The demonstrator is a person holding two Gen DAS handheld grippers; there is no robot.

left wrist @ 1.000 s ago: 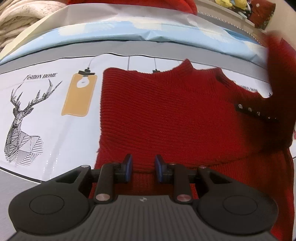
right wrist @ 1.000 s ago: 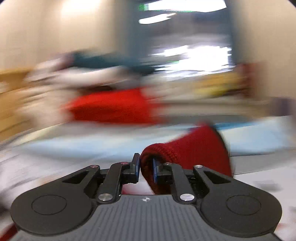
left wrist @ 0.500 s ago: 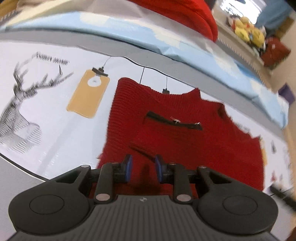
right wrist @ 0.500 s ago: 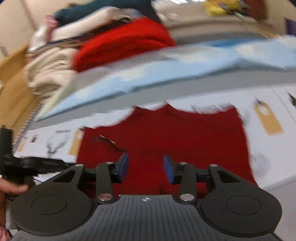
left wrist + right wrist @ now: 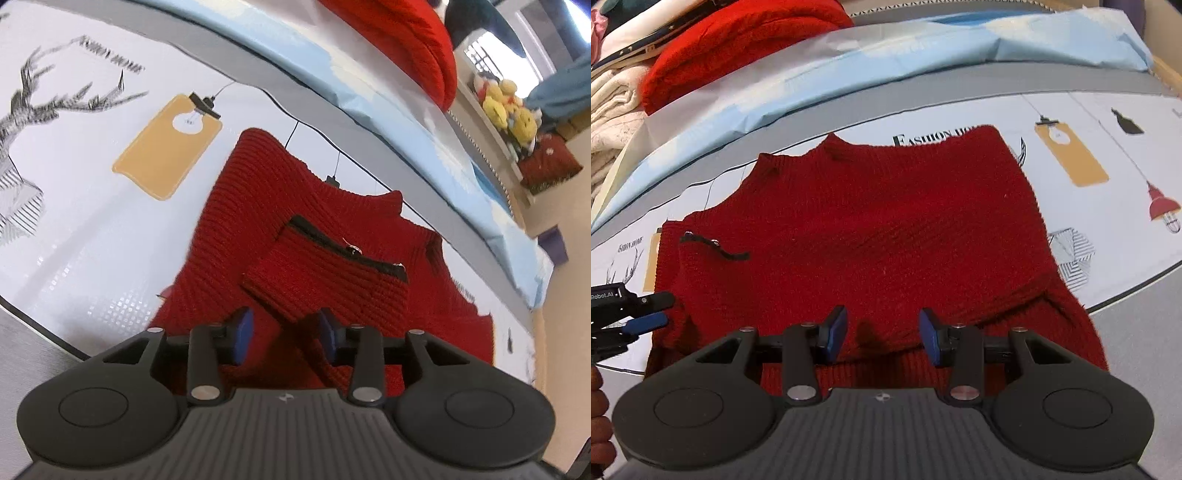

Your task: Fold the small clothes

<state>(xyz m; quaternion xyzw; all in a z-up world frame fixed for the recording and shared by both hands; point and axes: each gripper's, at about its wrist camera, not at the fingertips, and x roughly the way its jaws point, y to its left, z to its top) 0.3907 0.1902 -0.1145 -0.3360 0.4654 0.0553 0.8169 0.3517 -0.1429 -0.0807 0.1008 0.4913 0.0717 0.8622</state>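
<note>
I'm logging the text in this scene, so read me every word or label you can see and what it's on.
"FASHION HO…" on the printed mat, rest hidden by the red sweater.
"FASHION HOME" above the deer drawing, small.
"RobotAI", partly cut off, on the left gripper.
Mat lettering in the left wrist view: blurred.

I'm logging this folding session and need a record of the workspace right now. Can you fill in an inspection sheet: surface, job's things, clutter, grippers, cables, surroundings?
Surface: printed mat with deer and lamp drawings, lying flat.
Job's things: red knit sweater lying on the mat, sleeves folded in; black trim strip on the folded sleeve.
Clutter: nothing seen on the mat besides the sweater.
Grippers: left gripper open over the sweater's lower part, jaws just opened wider; right gripper open above the hem, holding nothing.
Cables: nothing seen.
Surroundings: light blue sheet, folded red garment, cream clothes, yellow plush toys.
</note>
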